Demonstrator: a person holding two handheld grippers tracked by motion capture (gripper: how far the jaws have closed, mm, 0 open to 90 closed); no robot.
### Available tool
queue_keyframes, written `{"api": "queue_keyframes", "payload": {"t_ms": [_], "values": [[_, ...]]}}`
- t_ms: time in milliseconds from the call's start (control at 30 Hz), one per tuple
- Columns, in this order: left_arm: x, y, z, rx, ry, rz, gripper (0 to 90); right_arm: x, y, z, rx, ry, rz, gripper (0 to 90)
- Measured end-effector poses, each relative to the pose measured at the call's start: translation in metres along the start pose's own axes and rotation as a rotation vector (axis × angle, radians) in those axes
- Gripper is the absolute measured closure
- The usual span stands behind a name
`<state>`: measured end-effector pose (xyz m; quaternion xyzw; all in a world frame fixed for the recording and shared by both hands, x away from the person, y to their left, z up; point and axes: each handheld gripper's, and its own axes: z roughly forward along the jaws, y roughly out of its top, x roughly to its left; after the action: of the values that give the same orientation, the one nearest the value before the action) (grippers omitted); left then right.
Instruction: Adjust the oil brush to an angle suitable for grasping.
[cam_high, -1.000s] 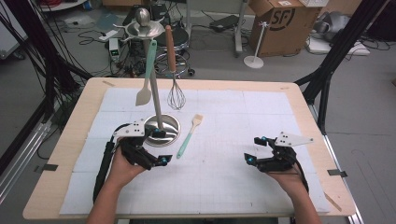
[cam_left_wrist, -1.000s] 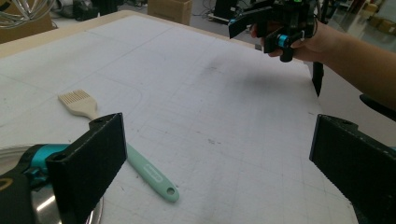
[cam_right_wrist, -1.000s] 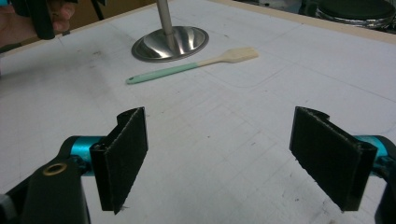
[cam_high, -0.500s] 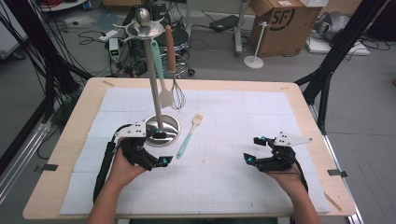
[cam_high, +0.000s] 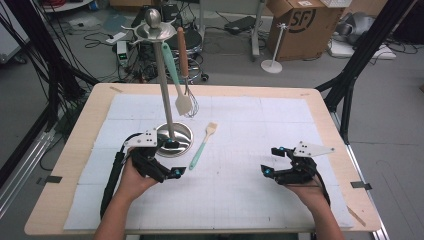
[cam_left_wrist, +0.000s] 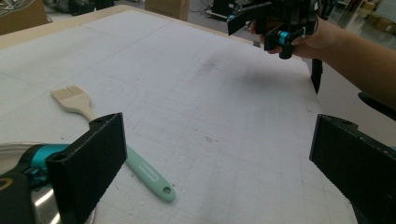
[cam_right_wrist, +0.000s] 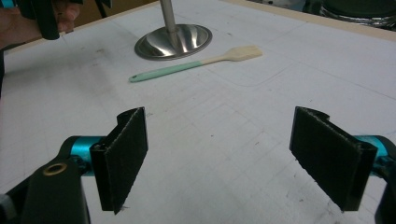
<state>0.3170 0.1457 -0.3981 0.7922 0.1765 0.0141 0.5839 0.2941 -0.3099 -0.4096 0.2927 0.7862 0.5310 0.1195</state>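
Two tools wide apart, brush (cam_high: 202, 145) beside left tool (cam_high: 165, 169)

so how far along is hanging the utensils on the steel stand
Done: a mint spatula and a wood-handled whisk hang from the steel stand. In hand: nothing; the left gripper and right gripper are open. Left: the mint-handled pastry brush on the mat.

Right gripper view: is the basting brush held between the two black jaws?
No, the basting brush lies flat on the white mat, beyond the open, empty jaws.
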Motion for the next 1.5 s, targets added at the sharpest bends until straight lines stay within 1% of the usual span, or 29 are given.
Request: {"api": "queue_keyframes", "payload": {"t_ms": [100,233,333,467,533,600,700,900,1067,1167,1300,1333,1400,1500], "values": [[-0.001,-0.001,0.000,0.003,-0.002,-0.006,4.5,-0.001,0.000,0.000,-0.005,0.000,0.008,19.1],[-0.001,-0.001,0.001,0.010,-0.004,-0.003,4.5,-0.005,0.002,0.001,-0.013,-0.001,0.009,19.1],[-0.001,-0.002,0.001,0.004,-0.007,-0.006,4.5,-0.004,0.002,0.001,-0.009,0.000,0.014,19.1],[0.000,-0.003,0.001,0.013,-0.009,-0.006,4.5,-0.004,0.002,0.001,-0.007,-0.004,0.017,19.1],[0.000,-0.002,0.001,0.015,-0.007,0.001,4.6,-0.004,0.002,0.001,-0.007,-0.006,0.018,19.1],[0.000,-0.001,-0.001,0.004,-0.003,0.004,4.5,-0.004,0.002,0.001,-0.005,-0.005,0.016,19.1],[-0.001,0.000,-0.003,-0.009,0.003,-0.004,4.5,-0.003,0.002,0.000,-0.003,0.000,0.014,19.1],[-0.005,0.001,-0.002,0.017,0.008,0.005,4.6,-0.003,0.002,0.000,-0.009,0.008,0.007,19.1],[-0.007,0.004,-0.006,-0.007,0.014,0.004,4.5,-0.003,0.002,-0.001,-0.007,0.009,0.008,19.1],[-0.007,0.008,-0.011,-0.027,0.025,0.004,4.6,-0.002,0.002,-0.001,-0.009,0.009,0.010,19.1],[-0.009,0.019,-0.020,-0.073,0.027,0.006,4.6,-0.003,0.002,-0.001,-0.009,0.013,0.010,19.1],[-0.010,0.022,-0.021,-0.073,0.025,0.014,4.6,-0.003,0.002,-0.001,-0.009,0.013,0.010,19.1],[-0.014,0.030,-0.023,-0.057,0.020,0.034,4.5,-0.003,0.002,0.000,-0.011,0.011,0.010,19.1],[-0.016,0.039,-0.025,-0.049,0.023,0.047,4.6,-0.004,0.002,0.000,-0.009,0.010,0.012,19.1]]}}
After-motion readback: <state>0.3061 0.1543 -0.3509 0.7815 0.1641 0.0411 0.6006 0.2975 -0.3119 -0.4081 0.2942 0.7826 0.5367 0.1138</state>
